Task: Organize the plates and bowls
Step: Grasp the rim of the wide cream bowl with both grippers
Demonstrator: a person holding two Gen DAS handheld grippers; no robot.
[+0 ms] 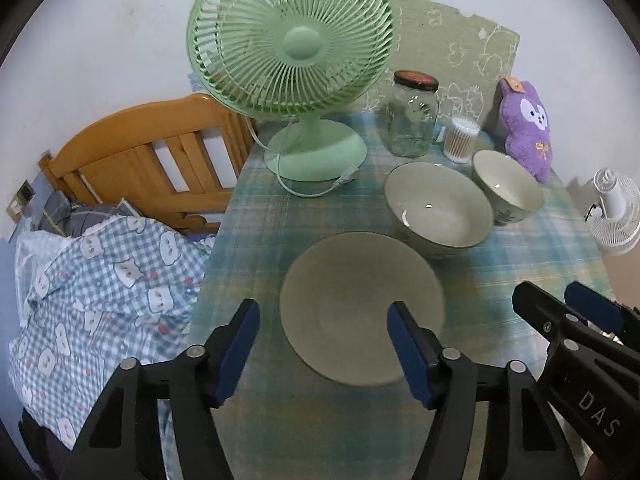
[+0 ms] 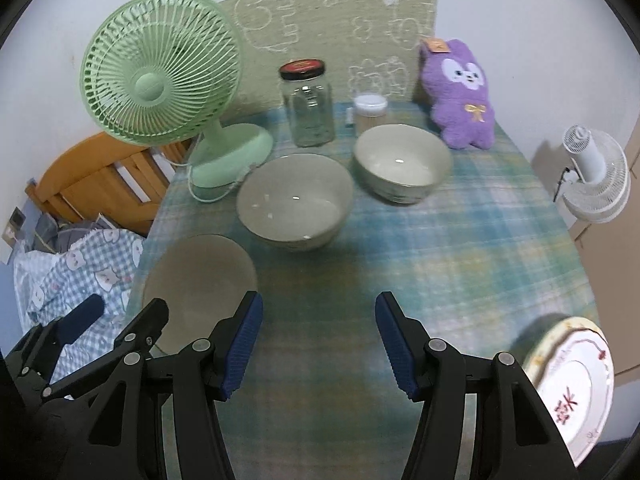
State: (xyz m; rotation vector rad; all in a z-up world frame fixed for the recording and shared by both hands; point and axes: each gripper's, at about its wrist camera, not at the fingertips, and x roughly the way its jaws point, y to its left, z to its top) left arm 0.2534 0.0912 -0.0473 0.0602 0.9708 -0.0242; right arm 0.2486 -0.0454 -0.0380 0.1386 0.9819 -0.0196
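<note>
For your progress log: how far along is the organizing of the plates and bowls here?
Done: nothing stacked yet. In hand: nothing; left gripper and right gripper are open and empty. Left: grey plate, large bowl, small bowl and patterned plate all sit apart.

The left tongs (image 1: 322, 344) are black plastic, built as two angular arms with triangular cut-outs, each ending in a flat finger faced with a dark blue ribbed pad (image 1: 240, 350). Round silver rivets sit at the pivots along each arm. The right tongs (image 2: 319, 344) are of the same make: black arms, silver rivets, blue ribbed pads (image 2: 245, 344) with a fine crosswise grain. Seen from the left camera, the side of the right tongs bears the white letters "DAS" and a small cross-head screw near its tip.
</note>
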